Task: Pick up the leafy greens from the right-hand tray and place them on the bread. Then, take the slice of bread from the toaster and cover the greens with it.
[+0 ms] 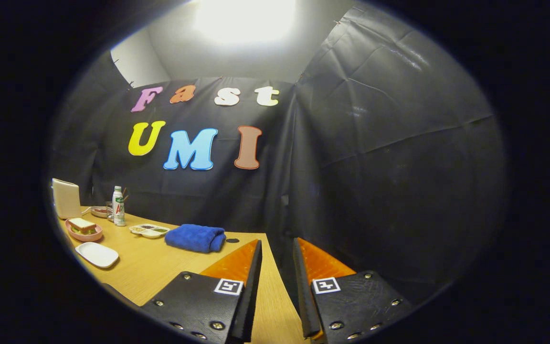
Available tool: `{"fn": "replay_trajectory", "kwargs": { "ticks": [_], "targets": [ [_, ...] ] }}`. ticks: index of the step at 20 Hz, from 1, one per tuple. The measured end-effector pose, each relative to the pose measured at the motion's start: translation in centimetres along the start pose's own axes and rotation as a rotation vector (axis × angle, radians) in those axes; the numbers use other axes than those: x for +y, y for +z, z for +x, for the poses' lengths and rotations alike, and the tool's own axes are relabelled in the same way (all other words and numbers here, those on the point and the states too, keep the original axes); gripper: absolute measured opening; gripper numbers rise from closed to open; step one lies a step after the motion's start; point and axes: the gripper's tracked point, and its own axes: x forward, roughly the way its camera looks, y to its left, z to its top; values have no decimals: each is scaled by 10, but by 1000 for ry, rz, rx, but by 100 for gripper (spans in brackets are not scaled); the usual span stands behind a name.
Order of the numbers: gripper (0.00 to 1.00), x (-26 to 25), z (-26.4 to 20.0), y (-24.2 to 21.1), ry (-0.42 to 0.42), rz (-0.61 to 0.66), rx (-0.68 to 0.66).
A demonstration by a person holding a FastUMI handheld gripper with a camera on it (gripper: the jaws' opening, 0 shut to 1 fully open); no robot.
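Note:
My gripper (277,258) is open, nothing between its fingers, raised over the wooden table's (160,263) right end and far from the food. Well off to the left of the fingers, a pink plate (84,231) holds a bread slice (81,223) lying on top of greens, with another slice under them. Behind the plate stands a cream toaster (66,197). In front of the plate lies a white oblong tray (97,254), bare on top.
A folded blue towel (195,237) lies just beyond the left finger. A small divided dish (149,230) of sauces, a white bottle (119,206) and a small far plate (98,210) stand left of it. The table's right edge runs between the fingers.

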Motion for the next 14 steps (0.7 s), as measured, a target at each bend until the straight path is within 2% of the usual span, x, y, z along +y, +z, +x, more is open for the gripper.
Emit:
{"fn": "replay_trajectory", "kwargs": {
  "ticks": [14],
  "targets": [
    [39,13,2,-3,20,-43,19]
  ]
}}
